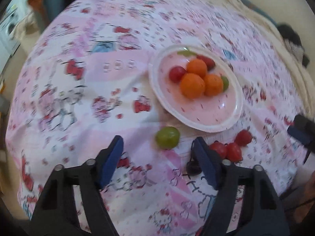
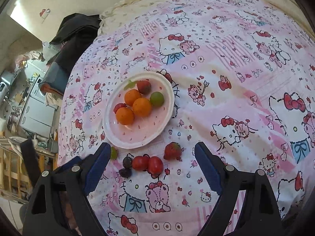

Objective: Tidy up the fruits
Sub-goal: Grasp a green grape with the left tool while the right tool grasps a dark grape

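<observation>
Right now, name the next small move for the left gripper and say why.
Probably ease the left gripper forward and down over the green grape. Its jaws stand open and empty, the grape lies on the cloth just ahead between them, outside the plate, where three oranges already sit.

A pink cartoon-print sheet [image 2: 226, 90] covers the work surface, with a cream ruffled cloth [image 2: 126, 2] along its far edge. Dark clothing [image 2: 76, 31] is heaped at the far left corner. White appliances [image 2: 37, 106] stand on the left of the room, beside a wooden rack [image 2: 11, 169].
</observation>
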Tool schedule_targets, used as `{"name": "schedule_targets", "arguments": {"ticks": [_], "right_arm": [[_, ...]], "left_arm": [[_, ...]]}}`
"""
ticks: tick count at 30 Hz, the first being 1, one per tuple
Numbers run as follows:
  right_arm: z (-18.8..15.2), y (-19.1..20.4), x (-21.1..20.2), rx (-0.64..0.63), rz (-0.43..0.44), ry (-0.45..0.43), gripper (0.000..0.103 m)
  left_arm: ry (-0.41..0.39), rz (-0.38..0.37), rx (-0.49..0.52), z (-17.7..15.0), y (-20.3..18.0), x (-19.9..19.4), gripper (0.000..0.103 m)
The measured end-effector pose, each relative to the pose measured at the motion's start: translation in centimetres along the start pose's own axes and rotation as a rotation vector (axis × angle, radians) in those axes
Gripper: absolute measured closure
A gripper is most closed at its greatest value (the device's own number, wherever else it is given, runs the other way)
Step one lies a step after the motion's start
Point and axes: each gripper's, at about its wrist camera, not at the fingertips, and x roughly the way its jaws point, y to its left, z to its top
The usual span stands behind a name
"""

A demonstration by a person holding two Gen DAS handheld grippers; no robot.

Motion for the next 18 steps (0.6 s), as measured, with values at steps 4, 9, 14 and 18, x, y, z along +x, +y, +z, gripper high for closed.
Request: {"name": "schedule_targets", "arguments": {"ticks": [4, 9, 14, 18], "right_arm": [[0.2, 0.1, 0.1, -0.036, -0.021, 0.001, 0.014], [0.0, -0.2, 0.3, -0.051, -0.034, 0.014, 0.014], [0.1, -0.2, 0.6, -0.047, -0.03, 0.024, 0.014], [0.0, 0.1, 0.7, -0.06, -0.038, 0.025, 0.014]], "left_arm": [[0.042, 0.009, 0.03, 0.2, -0.7, 2.3, 0.048], [0.06, 0.004, 0.033, 0.1, -0.8, 3.4, 0.053], [0.051, 0.017, 0.063, 0.0, -1.6, 3.6, 0.06], [0.044, 0.032, 0.096, -0.1, -1.8, 3.3, 0.074]]}}
